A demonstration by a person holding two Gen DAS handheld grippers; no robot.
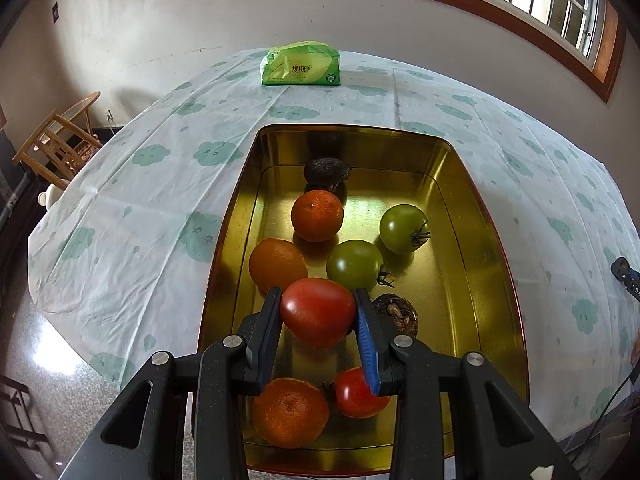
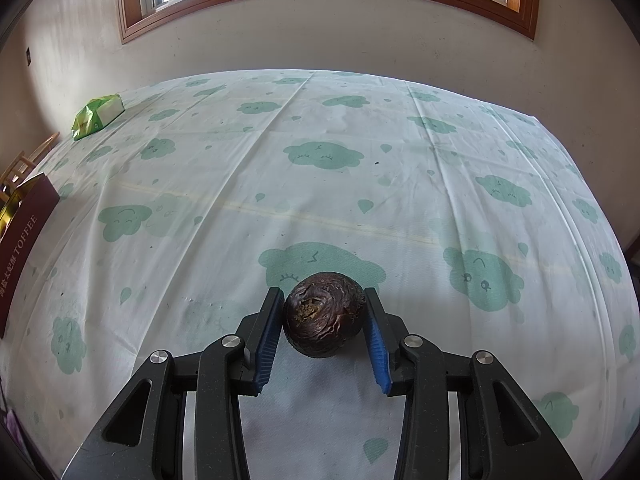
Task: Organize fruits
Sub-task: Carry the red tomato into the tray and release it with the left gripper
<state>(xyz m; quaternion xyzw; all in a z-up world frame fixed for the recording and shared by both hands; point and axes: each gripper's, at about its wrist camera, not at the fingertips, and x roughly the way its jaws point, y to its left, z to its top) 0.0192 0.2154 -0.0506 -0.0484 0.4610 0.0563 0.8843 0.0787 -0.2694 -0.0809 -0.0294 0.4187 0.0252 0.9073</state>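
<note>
Left gripper (image 1: 317, 312) clamps a red tomato (image 1: 318, 312), lower centre, over the tin (image 1: 486, 240); right gripper (image 2: 325, 316) hugs a passionfruit (image 2: 325, 314). Squeeze harder, tomato bruises.

Clearance: gold tin (image 1: 472, 216) crowded, tablecloth (image 2: 360, 208) largely bare.
Oranges (image 1: 317, 215), green tomatoes (image 1: 402, 227) and dark wrinkled fruits (image 1: 326, 170) fill the tin's left and centre; its right floor strip lies free. Tissue pack (image 2: 98, 115) sits at the far corner, well apart.
</note>
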